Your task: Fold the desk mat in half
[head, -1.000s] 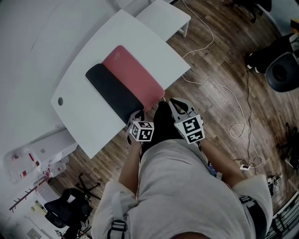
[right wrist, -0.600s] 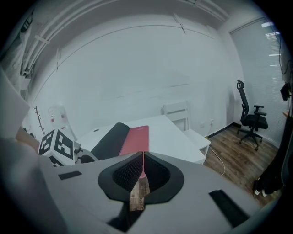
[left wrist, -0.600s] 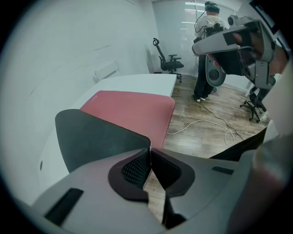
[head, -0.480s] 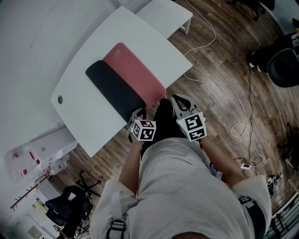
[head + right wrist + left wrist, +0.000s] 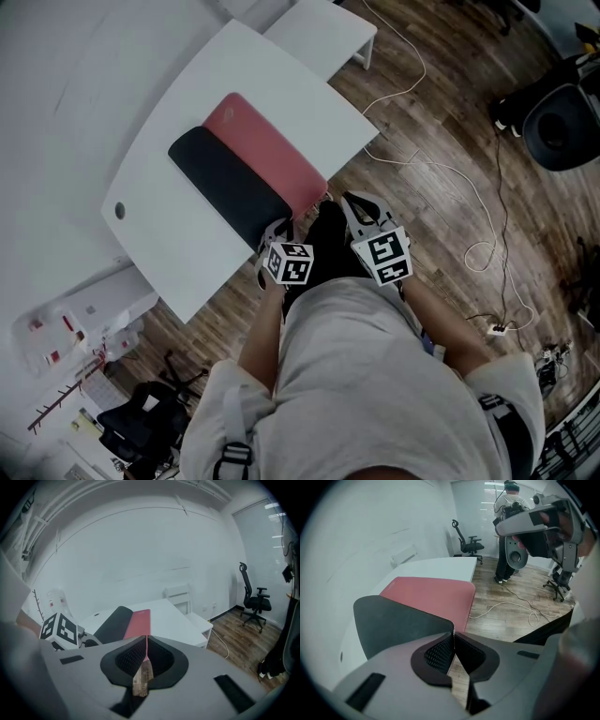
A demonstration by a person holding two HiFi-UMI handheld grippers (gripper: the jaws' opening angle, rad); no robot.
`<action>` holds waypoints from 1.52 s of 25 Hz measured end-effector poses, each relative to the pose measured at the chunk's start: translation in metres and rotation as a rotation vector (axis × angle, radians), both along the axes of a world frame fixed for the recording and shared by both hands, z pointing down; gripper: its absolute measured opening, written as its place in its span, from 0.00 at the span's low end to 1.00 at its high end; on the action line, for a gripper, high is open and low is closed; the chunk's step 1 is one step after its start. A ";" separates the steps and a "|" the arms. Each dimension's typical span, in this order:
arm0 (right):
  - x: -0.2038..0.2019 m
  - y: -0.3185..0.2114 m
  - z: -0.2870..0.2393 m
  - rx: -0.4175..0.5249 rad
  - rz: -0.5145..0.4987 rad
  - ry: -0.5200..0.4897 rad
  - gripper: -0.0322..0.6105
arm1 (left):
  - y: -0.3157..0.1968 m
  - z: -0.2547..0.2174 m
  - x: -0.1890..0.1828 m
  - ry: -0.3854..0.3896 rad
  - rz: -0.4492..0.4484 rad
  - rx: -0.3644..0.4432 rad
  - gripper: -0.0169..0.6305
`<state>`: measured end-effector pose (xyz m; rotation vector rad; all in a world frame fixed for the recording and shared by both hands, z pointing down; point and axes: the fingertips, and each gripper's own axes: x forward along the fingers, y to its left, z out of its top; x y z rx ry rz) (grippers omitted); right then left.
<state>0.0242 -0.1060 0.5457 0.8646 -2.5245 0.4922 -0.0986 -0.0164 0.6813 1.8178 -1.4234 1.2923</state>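
The desk mat lies along the white table (image 5: 178, 267), red face (image 5: 267, 155) up on the right, while its left part shows the black underside (image 5: 220, 187) turned over. In the left gripper view the black flap (image 5: 393, 623) rises from the red face (image 5: 433, 597). My left gripper (image 5: 278, 228) is at the mat's near end, shut (image 5: 453, 637) on the black edge. My right gripper (image 5: 349, 202) holds the near right corner over the table's edge, and the thin red edge (image 5: 140, 623) runs between its shut jaws (image 5: 146, 644).
A smaller white table (image 5: 323, 33) stands beyond the main one. White cables (image 5: 450, 178) trail over the wooden floor at the right, near a dark office chair (image 5: 562, 131). Another chair (image 5: 468, 543) and a standing person (image 5: 508, 527) are at the room's far side.
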 end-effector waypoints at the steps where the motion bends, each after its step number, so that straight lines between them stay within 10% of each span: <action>1: 0.001 0.000 0.000 0.001 0.003 0.001 0.11 | 0.000 0.000 0.000 0.002 0.002 0.000 0.07; 38: 0.030 -0.016 0.001 0.013 0.063 0.015 0.11 | -0.027 0.001 0.028 0.033 0.067 -0.002 0.07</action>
